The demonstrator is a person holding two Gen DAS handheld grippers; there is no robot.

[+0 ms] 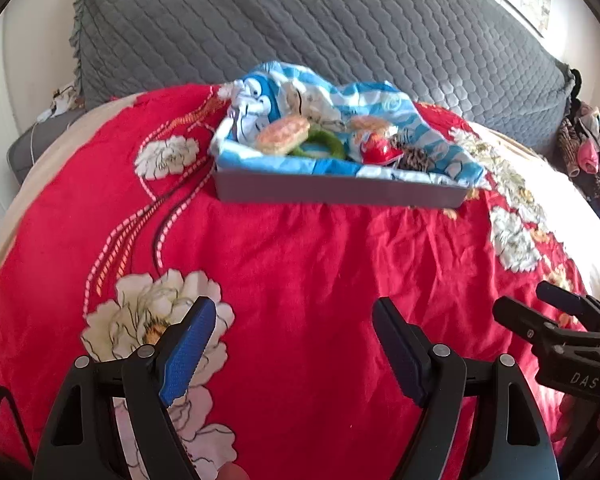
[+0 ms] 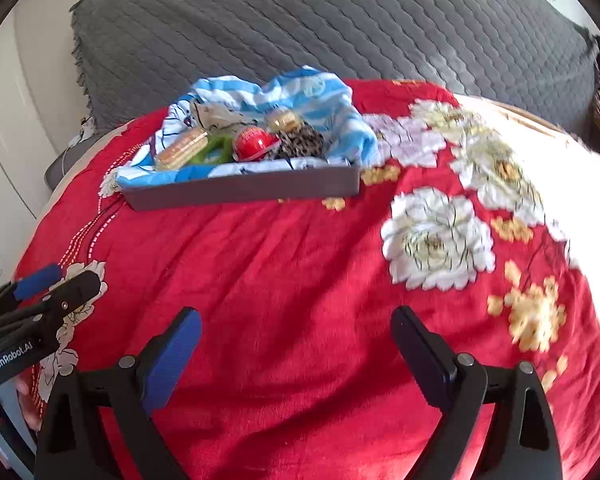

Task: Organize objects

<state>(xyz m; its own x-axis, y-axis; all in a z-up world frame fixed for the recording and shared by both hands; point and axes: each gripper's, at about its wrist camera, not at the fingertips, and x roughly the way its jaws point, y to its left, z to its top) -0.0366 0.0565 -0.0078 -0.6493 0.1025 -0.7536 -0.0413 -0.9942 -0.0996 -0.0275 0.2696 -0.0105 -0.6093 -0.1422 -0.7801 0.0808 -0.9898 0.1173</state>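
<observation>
Grey tray [image 1: 340, 192] is sitting on the red bedspread [image 1: 300, 280], well ahead of both my claws, its long side facing me. My left claw [image 1: 296, 344] and right claw [image 2: 296, 356] are both hanging spread and empty. Seen from my left claw, the tray is lying almost straight ahead; from my right, it is lying ahead and leftward, so I am judging the left nearer.

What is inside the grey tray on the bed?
The grey tray holds a blue-and-white cloth, a biscuit pack, green ring, red ball and leopard-print item. Anything beneath the cloth is hidden.
</observation>
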